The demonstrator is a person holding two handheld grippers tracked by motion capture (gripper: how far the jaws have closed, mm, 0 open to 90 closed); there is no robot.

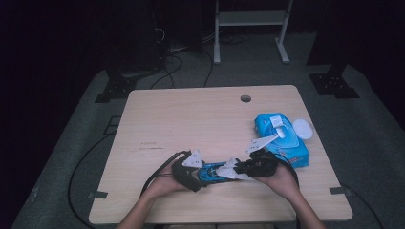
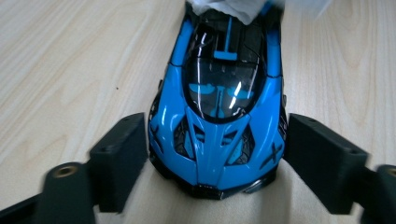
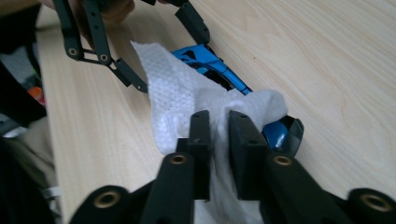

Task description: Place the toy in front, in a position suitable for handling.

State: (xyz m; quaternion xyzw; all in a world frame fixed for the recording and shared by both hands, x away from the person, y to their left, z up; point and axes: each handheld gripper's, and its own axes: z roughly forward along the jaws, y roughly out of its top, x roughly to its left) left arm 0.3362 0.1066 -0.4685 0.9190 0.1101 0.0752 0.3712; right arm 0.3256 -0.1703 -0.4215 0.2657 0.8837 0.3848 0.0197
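Note:
A blue toy car lies on the wooden table near its front edge. In the left gripper view the car's nose points toward the camera. My left gripper is shut on it, one pad against each front flank. A white wipe is draped over the far end of the car. My right gripper is shut on a fold of that wipe, right above the car. In the high view the left gripper and the right gripper face each other across the car.
A blue pack of wipes lies at the right of the table with its white lid flipped open and a wipe sticking out. A cable hole is near the far edge. A white frame stands behind the table.

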